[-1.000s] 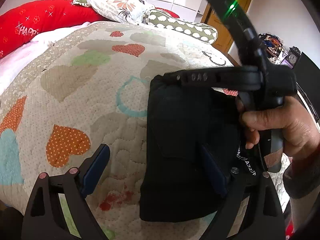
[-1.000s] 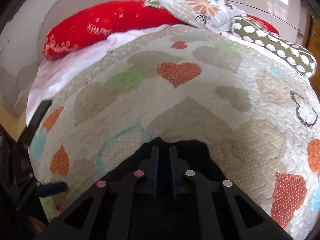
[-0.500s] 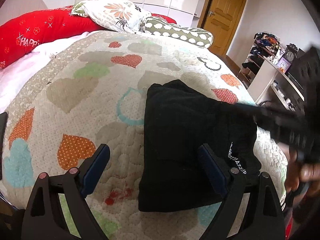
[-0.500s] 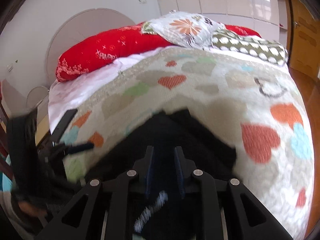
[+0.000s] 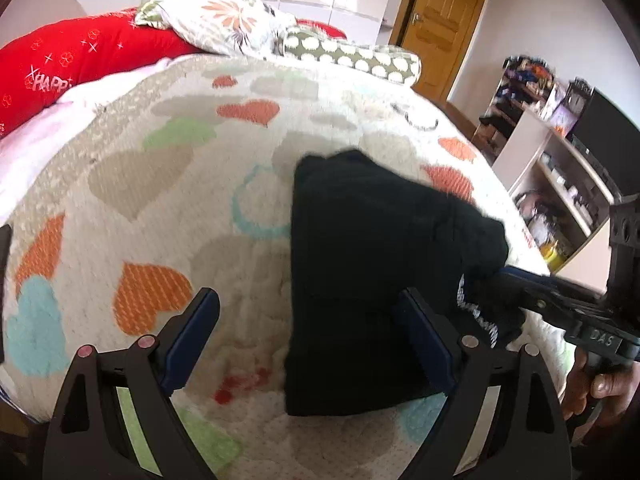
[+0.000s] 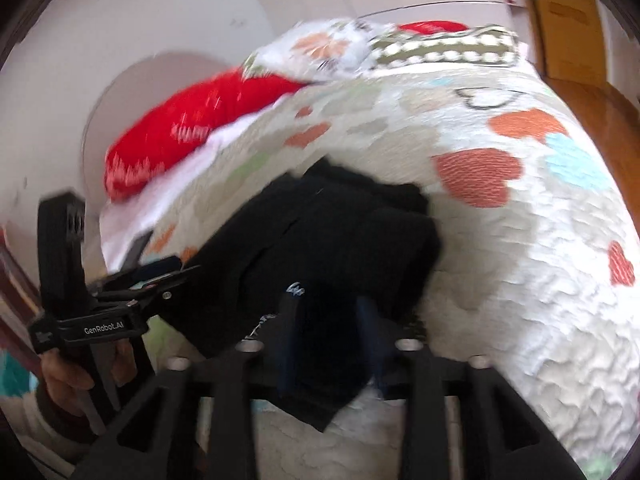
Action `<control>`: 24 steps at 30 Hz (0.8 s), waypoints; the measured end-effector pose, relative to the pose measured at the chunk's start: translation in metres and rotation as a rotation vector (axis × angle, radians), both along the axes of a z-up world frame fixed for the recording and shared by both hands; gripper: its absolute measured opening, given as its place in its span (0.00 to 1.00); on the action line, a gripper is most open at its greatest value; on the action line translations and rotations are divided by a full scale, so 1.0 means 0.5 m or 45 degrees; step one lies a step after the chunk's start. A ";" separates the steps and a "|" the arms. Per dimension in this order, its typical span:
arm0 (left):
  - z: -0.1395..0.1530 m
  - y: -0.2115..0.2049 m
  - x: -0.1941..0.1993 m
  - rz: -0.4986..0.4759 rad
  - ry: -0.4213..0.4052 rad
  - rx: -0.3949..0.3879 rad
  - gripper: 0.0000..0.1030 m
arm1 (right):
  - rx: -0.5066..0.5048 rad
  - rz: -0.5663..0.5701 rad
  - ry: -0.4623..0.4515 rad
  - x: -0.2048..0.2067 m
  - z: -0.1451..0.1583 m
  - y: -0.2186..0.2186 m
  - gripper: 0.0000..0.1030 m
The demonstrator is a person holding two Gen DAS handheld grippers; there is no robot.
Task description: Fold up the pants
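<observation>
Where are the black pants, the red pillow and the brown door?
black pants (image 5: 372,264): left wrist view, middle of the folded top layer.
red pillow (image 5: 80,60): left wrist view, its front face.
brown door (image 5: 440,20): left wrist view, the door panel.

Black pants (image 5: 368,264) folded into compact rectangle, flat on quilt; white lettering, unreadable.

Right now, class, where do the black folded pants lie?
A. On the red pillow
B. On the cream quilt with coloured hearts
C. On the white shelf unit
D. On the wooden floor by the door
B: the black folded pants rest flat on the cream quilt with coloured hearts, well short of the red pillow at the head of the bed.
</observation>
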State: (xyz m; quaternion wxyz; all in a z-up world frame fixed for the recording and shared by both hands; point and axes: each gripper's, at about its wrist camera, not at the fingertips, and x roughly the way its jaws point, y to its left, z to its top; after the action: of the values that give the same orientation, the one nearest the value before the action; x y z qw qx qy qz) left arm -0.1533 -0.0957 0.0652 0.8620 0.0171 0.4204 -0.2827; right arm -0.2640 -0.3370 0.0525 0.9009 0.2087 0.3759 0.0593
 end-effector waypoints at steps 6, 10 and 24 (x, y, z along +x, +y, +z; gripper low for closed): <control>-0.023 0.019 0.066 -0.016 0.218 -0.149 0.94 | 0.138 -0.024 0.049 0.026 -0.051 -0.040 0.71; -0.062 0.011 0.099 -0.026 0.341 -0.155 0.96 | 0.179 0.023 0.032 0.054 -0.076 -0.037 0.71; -0.042 -0.060 0.095 -0.216 0.270 -0.143 0.48 | 0.236 0.081 -0.086 0.099 -0.038 -0.019 0.32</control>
State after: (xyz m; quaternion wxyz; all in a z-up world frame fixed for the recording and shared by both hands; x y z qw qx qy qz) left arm -0.1057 -0.1258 0.0440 0.7852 -0.0254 0.4899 -0.3779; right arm -0.2147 -0.3464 0.0336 0.8876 0.2771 0.3445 0.1293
